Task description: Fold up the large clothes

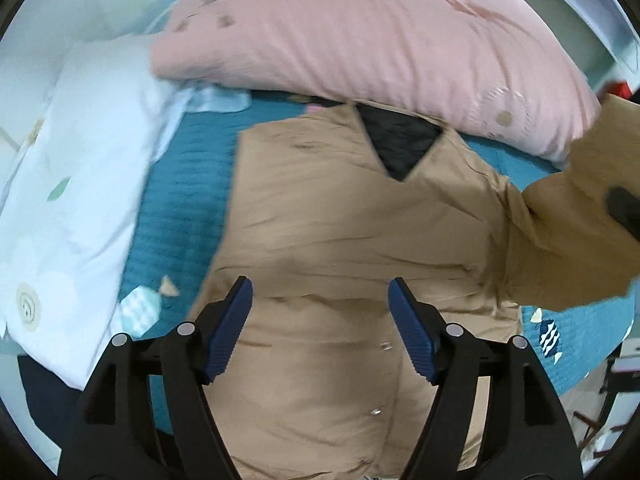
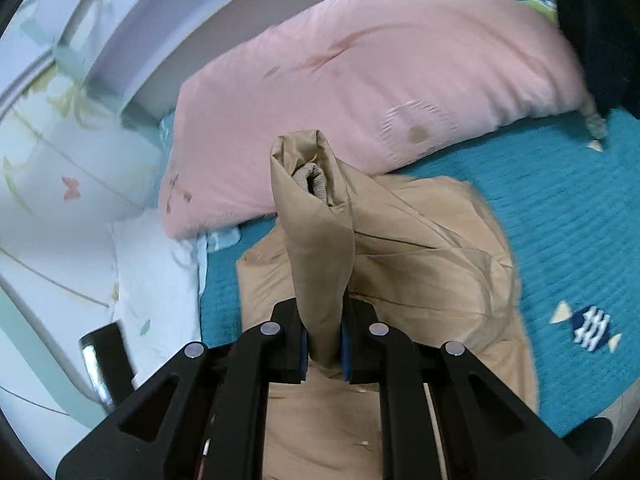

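A tan jacket with a black lining at the neck lies front-up on the teal bedspread. My left gripper is open and hovers over the jacket's lower front, holding nothing. My right gripper is shut on the jacket's sleeve, lifted off the bed with the cuff end pointing up. The raised sleeve shows at the right edge of the left wrist view. The jacket body lies below it.
A pink pillow lies across the bed just beyond the jacket's collar, also in the right wrist view. A white patterned quilt lies at the left. The bed's edge shows at the lower right.
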`<state>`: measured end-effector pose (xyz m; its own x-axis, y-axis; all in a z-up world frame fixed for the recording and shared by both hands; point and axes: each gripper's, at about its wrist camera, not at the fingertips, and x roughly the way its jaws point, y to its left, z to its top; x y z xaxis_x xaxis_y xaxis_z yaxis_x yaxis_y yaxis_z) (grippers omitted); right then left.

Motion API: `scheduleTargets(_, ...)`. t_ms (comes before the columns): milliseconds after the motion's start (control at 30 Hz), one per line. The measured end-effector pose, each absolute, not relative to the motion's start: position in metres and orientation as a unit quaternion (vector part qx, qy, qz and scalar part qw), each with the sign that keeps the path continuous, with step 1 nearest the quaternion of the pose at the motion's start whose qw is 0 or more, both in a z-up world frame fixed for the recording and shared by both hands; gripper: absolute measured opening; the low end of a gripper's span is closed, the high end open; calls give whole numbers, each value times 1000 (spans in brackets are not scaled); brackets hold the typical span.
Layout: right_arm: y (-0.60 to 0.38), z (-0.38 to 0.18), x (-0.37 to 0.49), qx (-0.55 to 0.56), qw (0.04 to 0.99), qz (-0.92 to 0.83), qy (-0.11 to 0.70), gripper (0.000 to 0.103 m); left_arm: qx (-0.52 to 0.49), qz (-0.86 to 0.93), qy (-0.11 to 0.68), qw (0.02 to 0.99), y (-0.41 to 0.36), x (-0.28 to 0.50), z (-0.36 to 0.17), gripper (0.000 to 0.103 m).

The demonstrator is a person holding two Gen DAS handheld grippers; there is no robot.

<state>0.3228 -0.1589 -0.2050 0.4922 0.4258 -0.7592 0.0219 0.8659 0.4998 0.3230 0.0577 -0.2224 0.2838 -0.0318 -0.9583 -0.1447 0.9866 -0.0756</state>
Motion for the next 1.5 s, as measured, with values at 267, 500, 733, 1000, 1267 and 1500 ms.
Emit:
scheduleTargets(267,-49,-259,343,168,809,138,546,11,-100,69,596,794,139,297,-230,72)
scheduleTargets(500,11,-313,354,116,797,109,582,11,-120,89,608,780,182,289,-255,73)
scheduleTargets(733,35,-346,361,99,783,99,606,12,-130,93,623,766,200,291,-282,73)
scheduleTargets(1000,50,-367,369,92,769,113,622,27,-138,108,634,753,219,292,-302,73)
scheduleTargets(1267,53,-352,358,128,757,150,623,52,-147,109,644,743,222,282,-307,73)
scheduleTargets(1500,24,-311,346,161,767,167,598,55,-141,99,640,748,202,283,-294,76)
